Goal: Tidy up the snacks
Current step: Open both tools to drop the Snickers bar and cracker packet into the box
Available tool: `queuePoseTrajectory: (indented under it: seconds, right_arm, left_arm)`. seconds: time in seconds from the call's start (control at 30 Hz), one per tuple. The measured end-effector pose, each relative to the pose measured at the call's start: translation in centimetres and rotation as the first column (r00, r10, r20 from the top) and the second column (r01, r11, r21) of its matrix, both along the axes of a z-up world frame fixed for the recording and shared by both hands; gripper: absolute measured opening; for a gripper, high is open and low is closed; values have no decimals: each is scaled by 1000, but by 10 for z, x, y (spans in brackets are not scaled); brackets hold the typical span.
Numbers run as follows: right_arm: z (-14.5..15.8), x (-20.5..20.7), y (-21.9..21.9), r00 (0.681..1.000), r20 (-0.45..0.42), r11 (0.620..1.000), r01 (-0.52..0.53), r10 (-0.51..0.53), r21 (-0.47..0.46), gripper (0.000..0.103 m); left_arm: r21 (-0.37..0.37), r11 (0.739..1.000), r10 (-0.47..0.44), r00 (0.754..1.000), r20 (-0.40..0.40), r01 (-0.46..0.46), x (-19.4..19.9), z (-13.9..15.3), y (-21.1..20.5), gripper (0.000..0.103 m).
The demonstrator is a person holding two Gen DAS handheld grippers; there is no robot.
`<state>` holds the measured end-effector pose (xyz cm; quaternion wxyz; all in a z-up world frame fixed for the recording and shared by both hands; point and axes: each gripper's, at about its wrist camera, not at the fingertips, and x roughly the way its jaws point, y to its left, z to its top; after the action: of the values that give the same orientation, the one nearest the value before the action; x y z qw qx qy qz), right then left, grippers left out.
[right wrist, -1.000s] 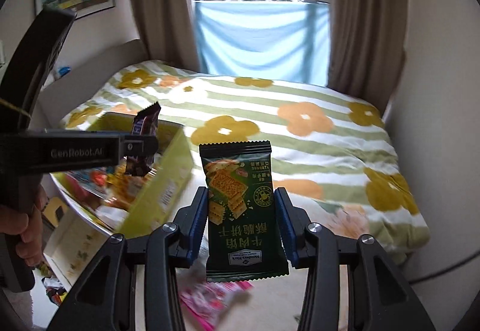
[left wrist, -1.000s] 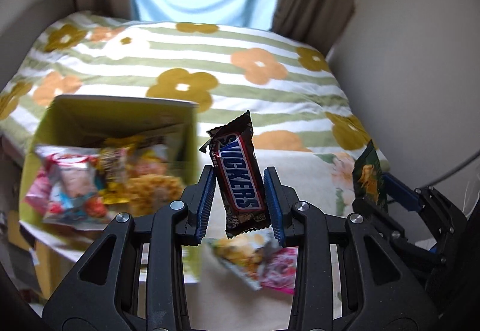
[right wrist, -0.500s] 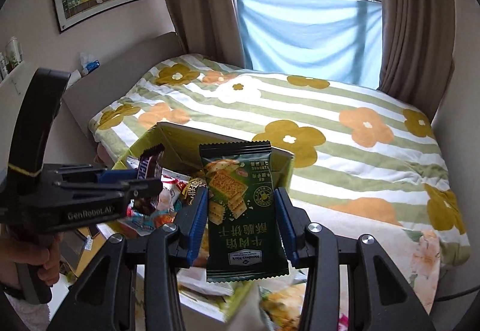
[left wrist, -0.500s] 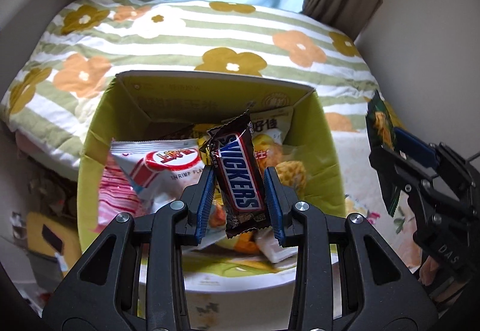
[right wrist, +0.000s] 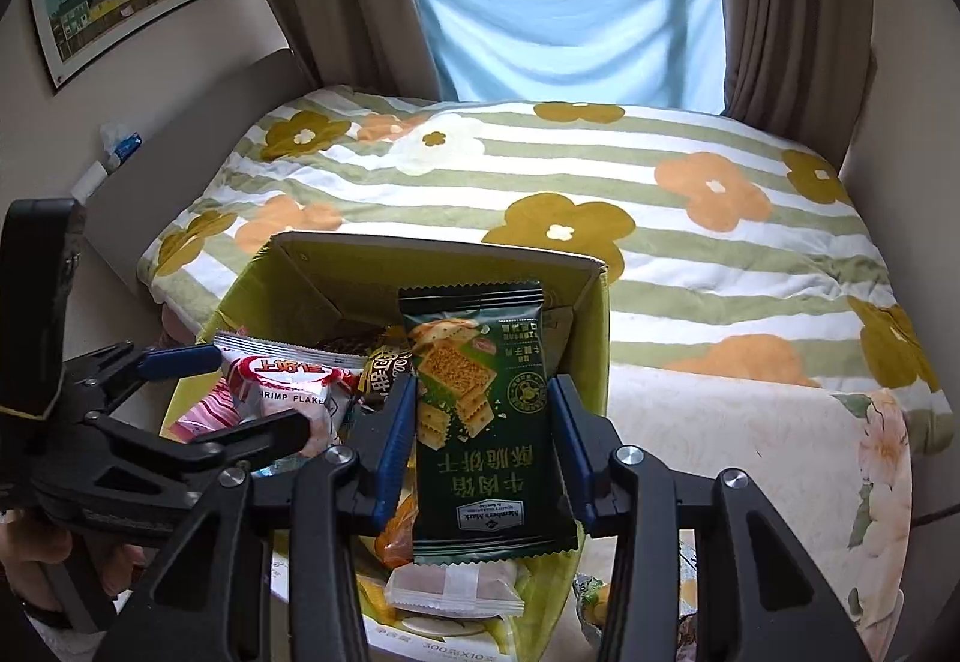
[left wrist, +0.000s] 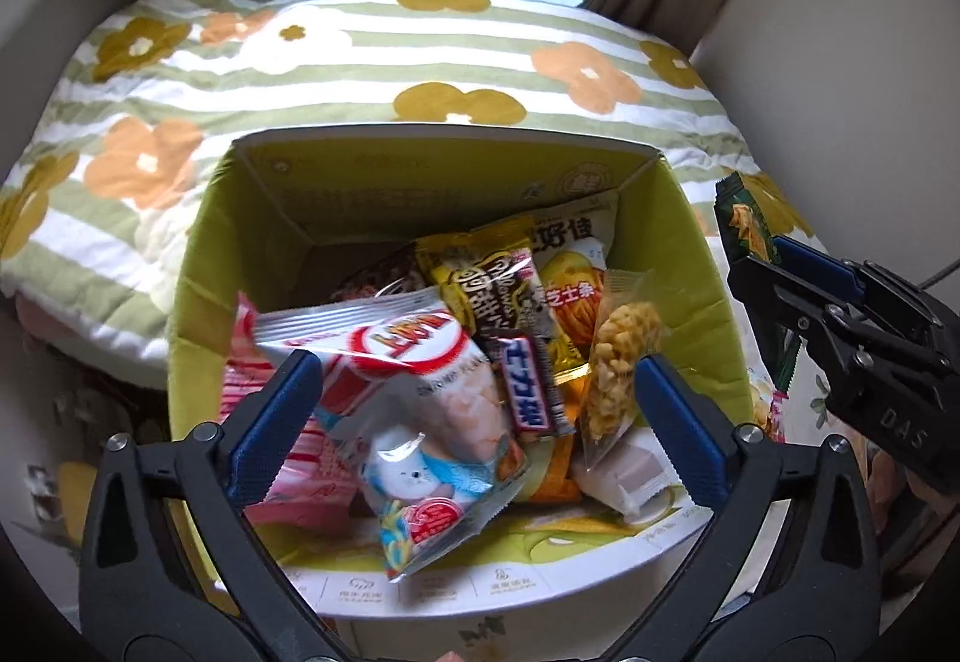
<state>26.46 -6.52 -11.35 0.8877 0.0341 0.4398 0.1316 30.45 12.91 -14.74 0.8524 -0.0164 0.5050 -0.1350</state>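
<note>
Left gripper [left wrist: 474, 425], lower centre of frame: jaws opening, nothing pinched between. Snickers bar [left wrist: 528, 392] seen lying among packets in yellow-green box [left wrist: 198, 266], centre frame. Green cracker packet [right wrist: 486, 428] clenched in right gripper [right wrist: 483, 452], held over box; drop-in judged remaining.

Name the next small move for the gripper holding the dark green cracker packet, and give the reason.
Probably open the right gripper and drop the dark green cracker packet: it hangs clamped above the yellow-green cardboard box of snacks, and the left gripper stands open over the box with nothing in its grip.
</note>
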Motion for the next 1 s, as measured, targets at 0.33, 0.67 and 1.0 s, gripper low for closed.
queuePoseTrajectory:
  seconds: [0.33, 0.67, 1.0]
  right_arm:
    - [0, 20, 26, 996, -32, 996, -85, 86, 27, 40]
    - [6, 8, 32, 997, 15, 996, -77, 77, 45, 102]
    - [13, -16, 2, 998, 6, 998, 55, -55, 20, 102]
  left_arm:
    - [23, 998, 55, 998, 42, -56, -23, 8, 25, 103]
    - [33, 997, 73, 995, 61, -75, -38, 13, 29, 103]
    - [20, 999, 49, 997, 66, -50, -46, 11, 28, 103]
